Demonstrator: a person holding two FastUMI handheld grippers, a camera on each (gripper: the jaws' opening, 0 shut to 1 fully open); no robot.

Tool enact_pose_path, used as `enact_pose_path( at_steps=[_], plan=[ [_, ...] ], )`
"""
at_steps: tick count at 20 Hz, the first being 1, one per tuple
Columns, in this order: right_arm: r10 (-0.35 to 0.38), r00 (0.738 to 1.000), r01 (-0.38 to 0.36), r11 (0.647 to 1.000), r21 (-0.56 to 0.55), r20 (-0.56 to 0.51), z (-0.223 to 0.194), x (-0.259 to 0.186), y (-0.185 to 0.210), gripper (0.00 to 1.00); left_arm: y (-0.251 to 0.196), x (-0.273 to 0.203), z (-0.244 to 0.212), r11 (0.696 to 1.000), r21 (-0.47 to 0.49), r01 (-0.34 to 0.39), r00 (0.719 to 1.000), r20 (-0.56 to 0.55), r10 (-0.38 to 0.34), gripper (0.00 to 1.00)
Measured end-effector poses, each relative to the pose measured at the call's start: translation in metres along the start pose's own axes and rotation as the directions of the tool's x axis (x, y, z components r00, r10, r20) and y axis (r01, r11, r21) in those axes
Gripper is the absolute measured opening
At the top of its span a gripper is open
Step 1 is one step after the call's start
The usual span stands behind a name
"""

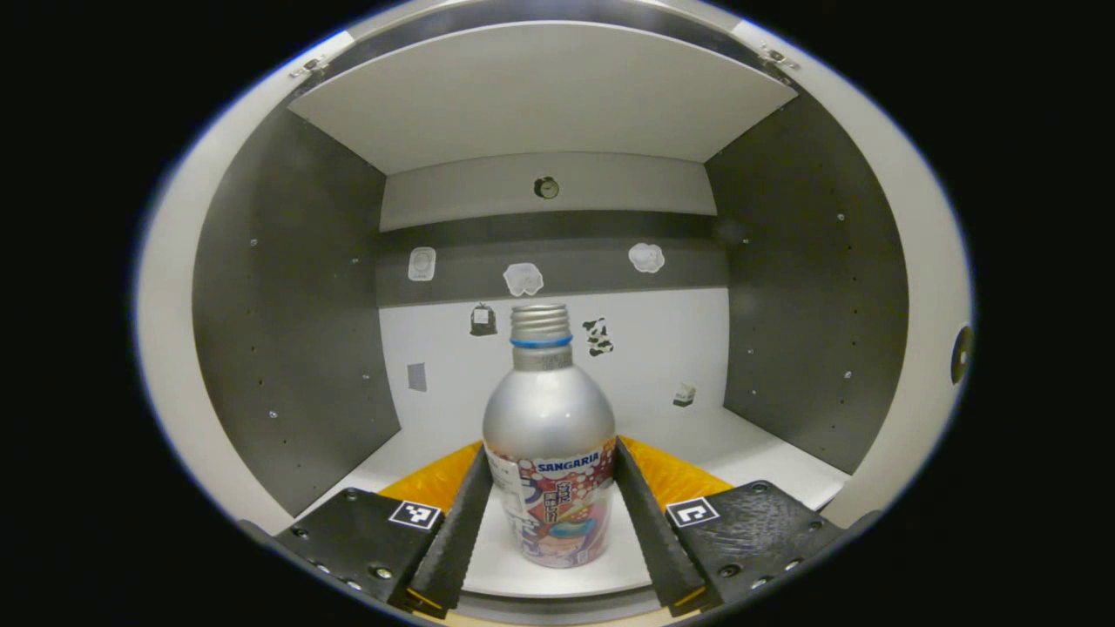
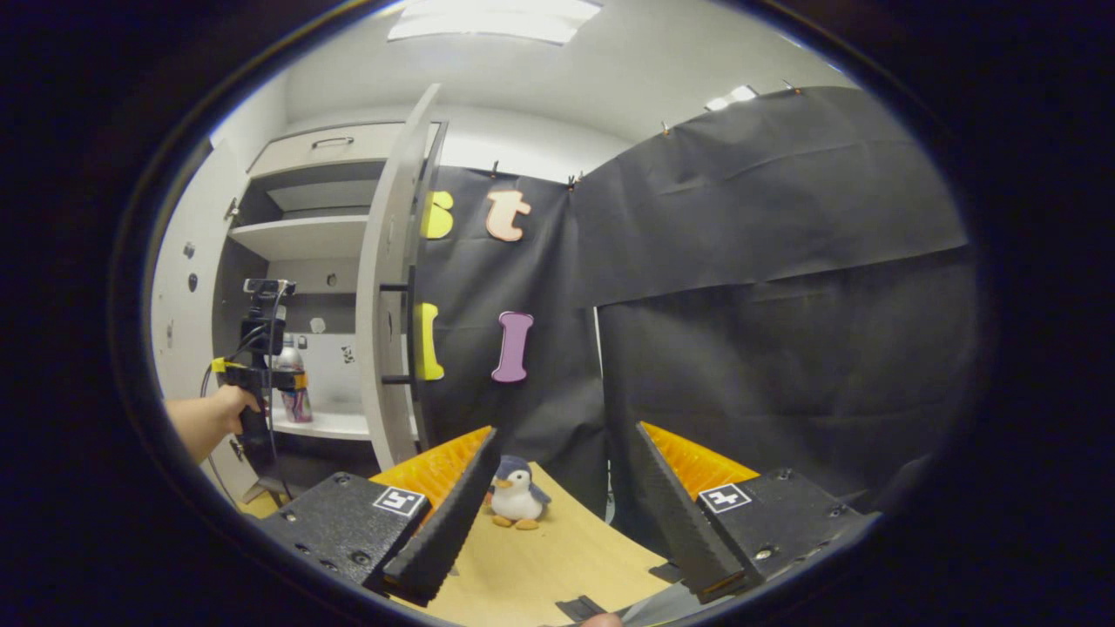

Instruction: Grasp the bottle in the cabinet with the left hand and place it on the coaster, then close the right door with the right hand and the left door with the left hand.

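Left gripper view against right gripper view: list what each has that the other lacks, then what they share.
Left gripper view alone: small stickers on the cabinet's back wall, and the left gripper with its fingers either side of the bottle.

Right gripper view alone: a penguin plush toy on the wooden table, the open grey cabinet door, a hand, and the open right gripper.

Both: the silver aluminium bottle upright on the white cabinet shelf.

Left tongs [image 1: 550, 501]: dark textured blocks with screws, each bearing a square black-and-white marker. Right tongs [image 2: 564, 514] look alike.
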State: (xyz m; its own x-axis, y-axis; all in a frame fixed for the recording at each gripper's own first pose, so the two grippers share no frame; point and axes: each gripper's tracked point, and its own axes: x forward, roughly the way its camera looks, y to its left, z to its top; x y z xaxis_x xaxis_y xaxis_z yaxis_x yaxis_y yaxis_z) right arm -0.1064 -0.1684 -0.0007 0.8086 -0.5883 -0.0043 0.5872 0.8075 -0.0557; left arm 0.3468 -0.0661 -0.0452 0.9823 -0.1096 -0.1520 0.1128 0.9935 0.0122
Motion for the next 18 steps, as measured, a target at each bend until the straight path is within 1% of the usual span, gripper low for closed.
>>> enact_pose_path(
  at_steps=[1, 3, 5, 9, 10, 11, 13, 14, 16, 18],
  plan=[
    [0.003, 1.0, -0.003, 1.0, 0.006, -0.002, 0.0, 0.001, 0.002, 0.99, -0.002, -0.003, 0.001, 1.0, -0.014, 0.016, 1.0, 0.001, -0.016, 0.78],
    [0.022, 1.0, -0.022, 1.0, 0.016, -0.013, -0.003, 0.004, 0.008, 0.99, 0.001, -0.014, 0.004, 0.999, -0.035, 0.016, 1.0, 0.01, -0.016, 0.76],
    [0.048, 0.998, -0.047, 0.999, 0.017, -0.029, -0.005, 0.007, 0.015, 0.99, 0.002, -0.026, 0.005, 0.999, -0.044, 0.018, 1.0, 0.024, -0.017, 0.76],
    [0.102, 0.994, -0.101, 0.995, 0.024, -0.036, -0.004, 0.008, 0.029, 0.99, 0.003, -0.058, 0.006, 0.999, -0.043, 0.021, 0.999, 0.047, -0.019, 0.76],
    [0.115, 0.993, -0.114, 0.993, 0.024, -0.04, -0.005, 0.008, 0.031, 0.99, 0.004, -0.068, 0.007, 0.999, -0.042, 0.019, 0.998, 0.056, -0.017, 0.79],
    [0.127, 0.991, -0.126, 0.992, 0.023, -0.044, -0.006, 0.008, 0.033, 0.99, 0.004, -0.076, 0.006, 0.999, -0.039, 0.017, 0.998, 0.066, -0.015, 0.8],
    [0.149, 0.987, -0.147, 0.989, 0.023, -0.058, -0.01, 0.008, 0.036, 0.99, 0.002, -0.094, 0.003, 1.0, -0.026, 0.017, 0.997, 0.08, -0.015, 0.79],
    [0.16, 0.985, -0.159, 0.987, 0.024, -0.065, -0.013, 0.007, 0.037, 0.99, 0.001, -0.103, 0.0, 1.0, -0.021, 0.017, 0.996, 0.084, -0.015, 0.76],
    [0.176, 0.982, -0.175, 0.984, 0.024, -0.075, -0.015, 0.007, 0.039, 0.99, 0.0, -0.121, -0.005, 1.0, -0.015, 0.012, 0.995, 0.098, -0.01, 0.76],
    [0.178, 0.979, -0.177, 0.984, 0.014, -0.102, -0.023, 0.008, 0.038, 0.99, 0.0, -0.137, -0.012, 1.0, -0.023, -0.001, 0.994, 0.11, 0.004, 0.76]
  ],
)
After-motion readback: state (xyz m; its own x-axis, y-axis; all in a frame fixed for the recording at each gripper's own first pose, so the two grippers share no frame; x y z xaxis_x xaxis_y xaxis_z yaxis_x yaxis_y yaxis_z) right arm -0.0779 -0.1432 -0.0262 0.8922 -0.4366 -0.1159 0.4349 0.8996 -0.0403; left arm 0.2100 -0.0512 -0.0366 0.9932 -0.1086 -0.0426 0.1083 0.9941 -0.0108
